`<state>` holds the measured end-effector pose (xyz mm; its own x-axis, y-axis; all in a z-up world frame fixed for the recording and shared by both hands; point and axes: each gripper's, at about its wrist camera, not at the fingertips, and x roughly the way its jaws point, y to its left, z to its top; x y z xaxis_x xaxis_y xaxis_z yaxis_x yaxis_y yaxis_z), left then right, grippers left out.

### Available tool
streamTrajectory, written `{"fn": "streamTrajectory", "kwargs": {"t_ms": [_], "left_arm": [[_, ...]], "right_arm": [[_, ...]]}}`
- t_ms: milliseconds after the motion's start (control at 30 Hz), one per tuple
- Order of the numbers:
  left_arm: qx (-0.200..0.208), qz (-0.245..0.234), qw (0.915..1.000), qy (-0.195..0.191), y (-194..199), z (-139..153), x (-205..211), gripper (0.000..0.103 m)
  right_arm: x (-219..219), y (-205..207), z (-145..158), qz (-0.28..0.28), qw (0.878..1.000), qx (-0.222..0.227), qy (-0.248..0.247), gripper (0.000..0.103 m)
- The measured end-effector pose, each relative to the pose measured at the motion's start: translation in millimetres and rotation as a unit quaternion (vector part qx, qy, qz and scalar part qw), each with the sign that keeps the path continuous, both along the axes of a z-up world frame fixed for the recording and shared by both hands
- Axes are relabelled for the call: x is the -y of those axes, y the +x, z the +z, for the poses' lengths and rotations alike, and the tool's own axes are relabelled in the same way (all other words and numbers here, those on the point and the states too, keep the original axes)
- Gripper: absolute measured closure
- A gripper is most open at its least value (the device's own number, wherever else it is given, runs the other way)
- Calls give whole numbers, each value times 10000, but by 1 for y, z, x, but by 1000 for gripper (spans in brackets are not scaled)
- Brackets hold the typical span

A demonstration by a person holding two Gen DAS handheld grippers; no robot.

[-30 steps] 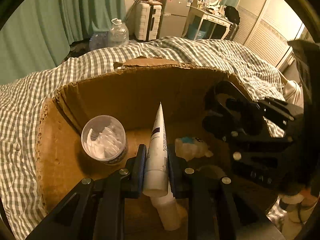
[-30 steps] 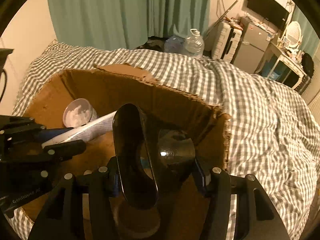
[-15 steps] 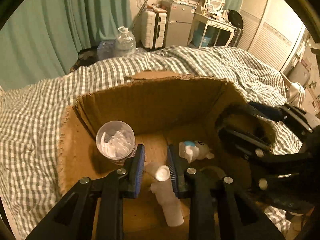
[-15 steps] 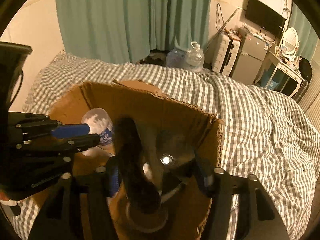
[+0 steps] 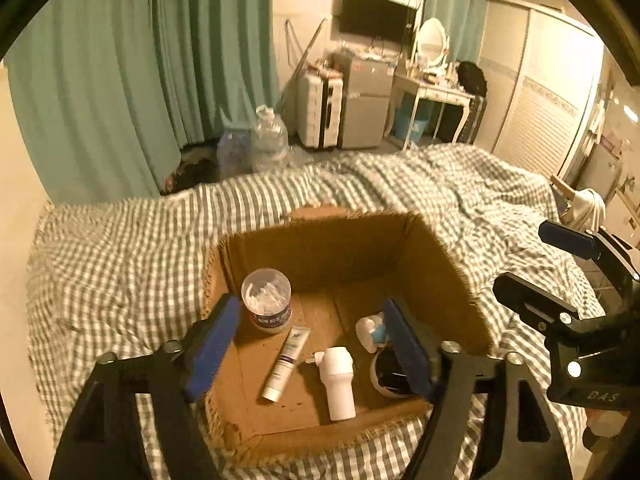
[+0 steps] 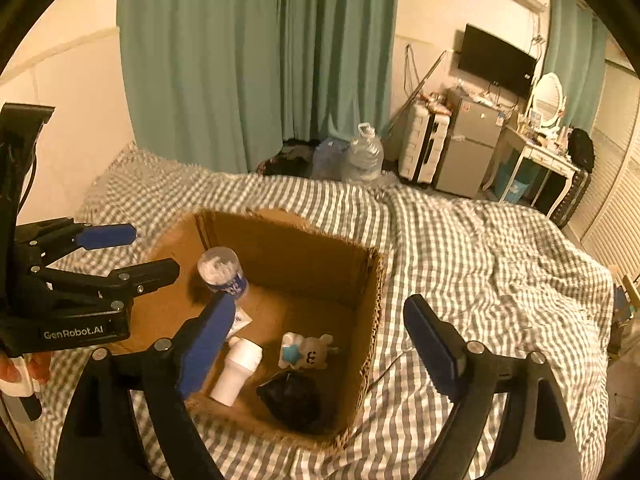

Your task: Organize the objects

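- Left gripper (image 5: pixel 310 344) and right gripper (image 6: pixel 320 346): opening wide, empty, lower frame.
- Tube (image 5: pixel 286 363) and dark item (image 6: pixel 294 400) lying loose in cardboard box (image 5: pixel 448 276), apparently dropped for sorting.

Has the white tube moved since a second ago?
Yes. The white tube left the left gripper, whose empty jaws are opening, and now lies flat on the cardboard box floor, beside the clear jar.

box (image 5: pixel 328 240): open cardboard, set below both finger pairs
tube (image 5: pixel 286 364): white, laid flat between left fingers
black mirror (image 6: pixel 294 400): laid flat, below right fingers
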<state>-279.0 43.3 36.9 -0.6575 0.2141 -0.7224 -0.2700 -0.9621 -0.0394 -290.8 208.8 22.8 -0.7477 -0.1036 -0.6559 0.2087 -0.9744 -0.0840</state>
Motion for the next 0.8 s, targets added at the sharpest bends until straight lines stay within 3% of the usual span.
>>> {"fn": "streamTrajectory", "kwargs": {"t_ms": [367,500,800], "left_arm": [[-1099,1,9938,143,92,80,9,21],[-1373,-9,9904,149,120,87,8,10],[-1848,-11,9826,173,177,81,3,3]], "right_arm": [[6,86,71,-153,9963,-840,-56,12],[-2,118,78,-259,9937,-1041,-320,8],[-17,175,62,-468,9867,-1334,-801,1]]}}
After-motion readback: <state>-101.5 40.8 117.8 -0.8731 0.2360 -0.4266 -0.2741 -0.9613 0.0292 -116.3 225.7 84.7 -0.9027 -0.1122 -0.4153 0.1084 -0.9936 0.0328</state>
